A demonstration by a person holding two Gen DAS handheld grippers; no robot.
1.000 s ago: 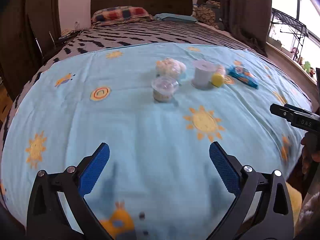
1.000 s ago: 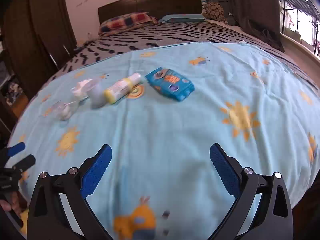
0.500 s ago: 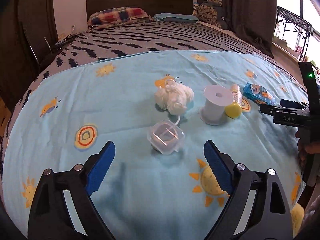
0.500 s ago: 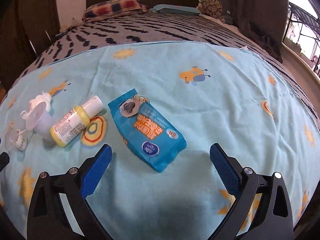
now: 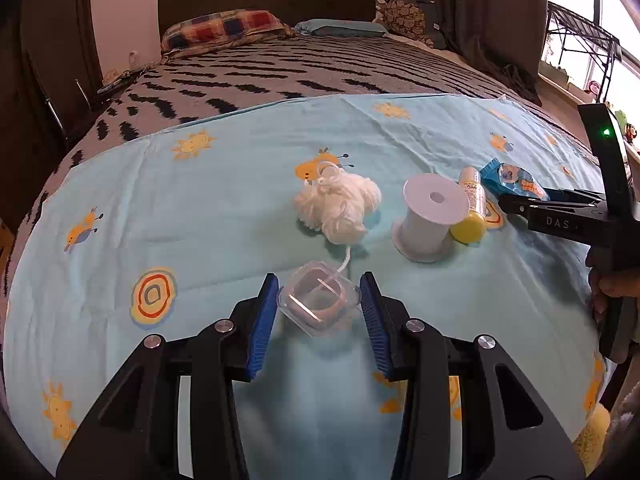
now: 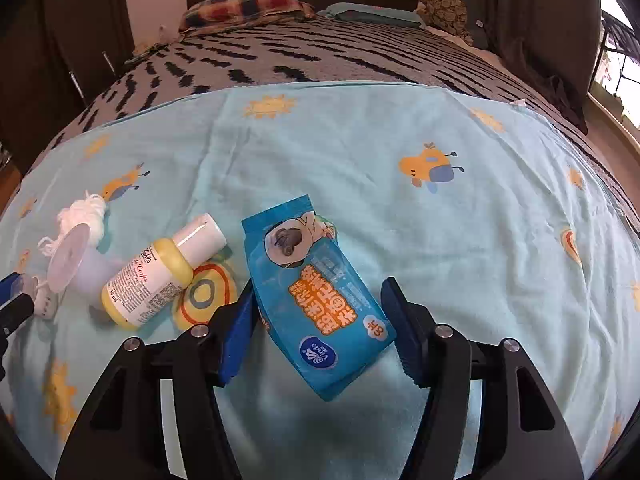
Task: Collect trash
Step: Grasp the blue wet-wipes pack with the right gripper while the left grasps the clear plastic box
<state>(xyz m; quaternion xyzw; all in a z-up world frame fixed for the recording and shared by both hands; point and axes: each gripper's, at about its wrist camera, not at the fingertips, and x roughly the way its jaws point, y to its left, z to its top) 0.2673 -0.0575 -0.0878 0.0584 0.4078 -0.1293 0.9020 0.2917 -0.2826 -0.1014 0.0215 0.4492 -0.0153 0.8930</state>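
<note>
In the left wrist view, my left gripper has its blue pads on both sides of a small clear plastic box lying on the light blue sheet; the pads touch or nearly touch its sides. Beyond it lie a white yarn ball, a white spool and a yellow-and-white bottle. In the right wrist view, my right gripper is open around the near end of a blue wipes packet. The bottle and spool lie to its left.
The sheet covers the foot of a bed with a black-and-white striped blanket, pillows and a dark headboard. Dark curtains and a window rack stand at the right. A dark wardrobe stands at the left.
Both grippers moved forward and down. The left jaws narrowed around the clear box. The right jaws narrowed partly around the blue packet.
</note>
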